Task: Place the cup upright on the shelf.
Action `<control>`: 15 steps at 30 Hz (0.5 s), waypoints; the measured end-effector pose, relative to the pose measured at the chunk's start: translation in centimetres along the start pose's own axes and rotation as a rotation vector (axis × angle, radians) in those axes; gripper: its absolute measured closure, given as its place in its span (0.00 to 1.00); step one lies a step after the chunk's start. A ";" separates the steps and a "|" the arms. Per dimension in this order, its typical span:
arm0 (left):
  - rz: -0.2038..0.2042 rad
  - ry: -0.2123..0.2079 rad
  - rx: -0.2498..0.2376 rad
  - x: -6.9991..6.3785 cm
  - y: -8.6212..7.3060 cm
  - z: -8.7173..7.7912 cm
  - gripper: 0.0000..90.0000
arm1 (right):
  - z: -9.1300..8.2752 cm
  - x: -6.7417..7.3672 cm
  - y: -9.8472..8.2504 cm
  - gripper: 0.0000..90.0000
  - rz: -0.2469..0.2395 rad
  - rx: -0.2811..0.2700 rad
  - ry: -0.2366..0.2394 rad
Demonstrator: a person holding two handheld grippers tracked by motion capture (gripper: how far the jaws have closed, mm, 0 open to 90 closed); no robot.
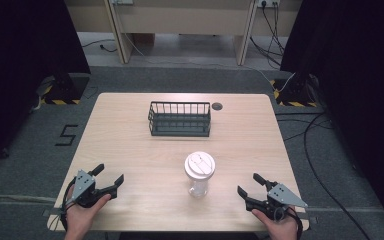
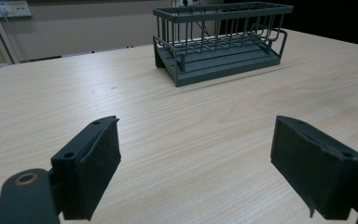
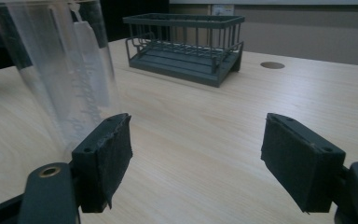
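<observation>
cup [image 1: 199,175] first: a clear plastic tumbler with a white lid, upright on the wooden table [image 1: 130,125], standing between the two tools and a little ahead of them, nearer the right gripper [image 1: 250,186] than the left gripper [image 1: 111,176]. in the right gripper view its clear wall [image 3: 60,70] rises just beyond that tool's left-hand pad, near it but, as far as i can tell, not touching.

both tools stand wide open and hold nothing; each rests low at the near edge of the table in a hand. judging by this, the work is at its very start, an approach not yet begun, most likely a grasp of the cup with the wire basket [image 1: 180,119] as a plausible place for it.

next move, as i judge it: swing the right gripper toward the cup so the wall sits between the pads, then close gently, since thin clear plastic may flex or slip and the tall cup could tip if nudged on one side.

room: bare tabletop lies ahead of both tools as far as the basket, which sits well beyond the cup. the near table edge runs right under the hands, and the cable hole [image 1: 217,106] lies beside the basket's far right corner.
</observation>
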State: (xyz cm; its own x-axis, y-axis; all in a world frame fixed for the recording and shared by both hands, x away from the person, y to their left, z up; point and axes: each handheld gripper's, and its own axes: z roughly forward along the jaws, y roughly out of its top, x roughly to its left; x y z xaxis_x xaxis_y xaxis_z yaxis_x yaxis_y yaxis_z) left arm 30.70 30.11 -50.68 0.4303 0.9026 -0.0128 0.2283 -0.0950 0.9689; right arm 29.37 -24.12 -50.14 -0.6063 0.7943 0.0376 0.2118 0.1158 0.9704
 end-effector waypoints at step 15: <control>0.009 -0.002 0.013 -0.2 -0.1 0.3 0.17 | 1.0 2.7 0.9 0.22 -0.016 -0.019 0.119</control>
State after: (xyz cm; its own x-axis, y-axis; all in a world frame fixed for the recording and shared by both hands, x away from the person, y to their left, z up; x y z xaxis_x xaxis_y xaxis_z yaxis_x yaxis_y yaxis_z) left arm 30.80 29.81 -50.87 0.4339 0.9010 -0.0046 0.2361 -0.1088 0.9656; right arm 28.71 -21.33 -49.38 -0.6963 0.7161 0.0485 0.1872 0.1160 0.9754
